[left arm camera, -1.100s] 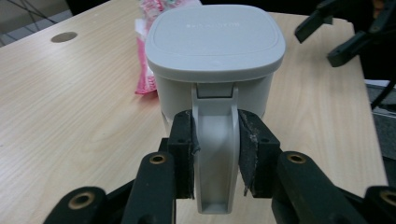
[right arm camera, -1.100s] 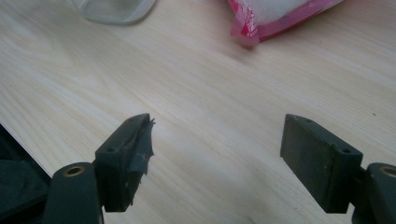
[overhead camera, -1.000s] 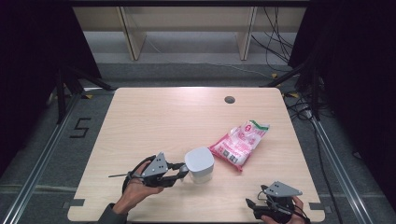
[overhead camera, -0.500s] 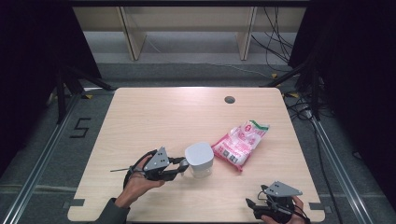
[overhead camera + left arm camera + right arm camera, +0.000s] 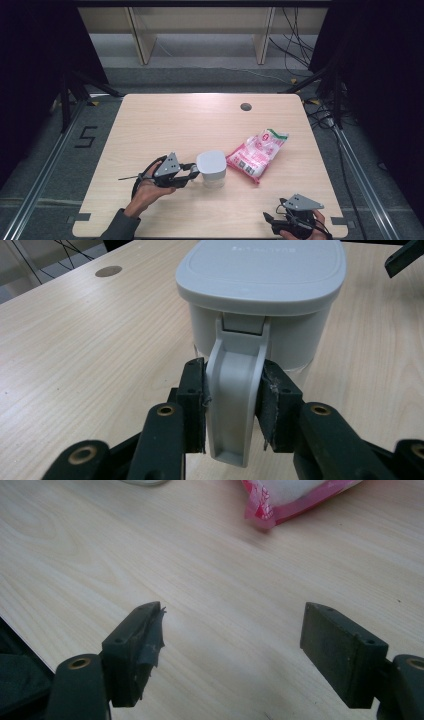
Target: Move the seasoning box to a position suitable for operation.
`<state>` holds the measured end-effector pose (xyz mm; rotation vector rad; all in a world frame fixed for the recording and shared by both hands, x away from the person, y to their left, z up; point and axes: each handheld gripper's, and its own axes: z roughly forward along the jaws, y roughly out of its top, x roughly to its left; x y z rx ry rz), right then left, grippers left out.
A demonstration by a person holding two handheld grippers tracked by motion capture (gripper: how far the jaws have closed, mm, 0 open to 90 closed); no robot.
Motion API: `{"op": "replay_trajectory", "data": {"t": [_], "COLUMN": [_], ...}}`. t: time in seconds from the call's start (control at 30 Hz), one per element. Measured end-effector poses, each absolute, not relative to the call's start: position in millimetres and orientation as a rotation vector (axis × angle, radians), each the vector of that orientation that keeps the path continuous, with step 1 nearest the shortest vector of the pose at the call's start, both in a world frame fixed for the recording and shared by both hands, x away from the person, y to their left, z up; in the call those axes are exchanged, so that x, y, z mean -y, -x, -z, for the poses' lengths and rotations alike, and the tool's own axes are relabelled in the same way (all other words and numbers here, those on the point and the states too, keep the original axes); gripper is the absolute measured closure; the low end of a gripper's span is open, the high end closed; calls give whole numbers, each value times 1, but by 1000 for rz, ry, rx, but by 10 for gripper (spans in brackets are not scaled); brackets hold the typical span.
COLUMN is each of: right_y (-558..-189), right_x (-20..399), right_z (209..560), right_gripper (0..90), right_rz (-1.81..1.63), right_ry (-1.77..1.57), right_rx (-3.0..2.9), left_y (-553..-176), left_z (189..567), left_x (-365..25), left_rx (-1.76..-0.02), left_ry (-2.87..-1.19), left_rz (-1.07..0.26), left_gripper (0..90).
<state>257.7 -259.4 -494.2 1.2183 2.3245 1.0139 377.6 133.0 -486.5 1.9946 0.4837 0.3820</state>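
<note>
Lidded white plastic jug [image 5: 211, 169] near the counter's [image 5: 165, 120] front middle, its handle [image 5: 235, 390] clamped between the left tool's [image 5: 232, 407] pads. Rigid, smooth and probably light; the handle looks the surest hold. The right tool [image 5: 232, 650] rests wide open, holding nothing. A pink snack bag [image 5: 257, 154] lies beside the jug. Pale wood-grain surface; dark curtained room.

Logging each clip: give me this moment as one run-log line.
left gripper: shut on jug handle | jug: upright, lid on | right gripper: open, holds nothing | pink bag: right of jug
</note>
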Motion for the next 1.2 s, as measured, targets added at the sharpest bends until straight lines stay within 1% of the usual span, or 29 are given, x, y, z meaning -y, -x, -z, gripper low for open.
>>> {"op": "replay_trajectory", "data": {"t": [0.07, 0.13, 0.3, 0.73, 0.87, 0.93, 1.03, 1.13, 1.2], "right_y": [-258, -259, -259, -259, -259, -258, -260, -259, -259], "right_x": [259, 260, 260, 261, 263, 263, 265, 265, 264], "right_z": [494, 494, 495, 495, 495, 495, 497, 497, 496], "right_gripper": [258, 258, 258, 258, 258, 258, 258, 258, 258], "right_rz": [-1017, -1024, -1027, -1032, -1026, -1017, -1037, -1029, -1039], "right_ry": [-1231, -1220, -1213, -1215, -1207, -1241, -1224, -1215, -1222], "right_rx": [-2324, -2350, -2351, -2350, -2326, -2329, -2323, -2331, -2324], "left_y": [-381, -382, -383, -387, -389, -389, -388, -383, -380], "left_z": [488, 489, 489, 492, 492, 491, 488, 486, 483], "left_x": [-133, -133, -132, -130, -131, -133, -138, -142, -144], "left_rx": [-496, -516, -510, -525, -535, -554, -565, -590, -601], "left_ry": [-1993, -1985, -1989, -1977, -1968, -1959, -1978, -1967, -1960], "left_rz": [-391, -369, -387, -379, -359, -353, -347, -332, -336], "left_gripper": [666, 668, 671, 672, 649, 620, 515, 438, 404]}}
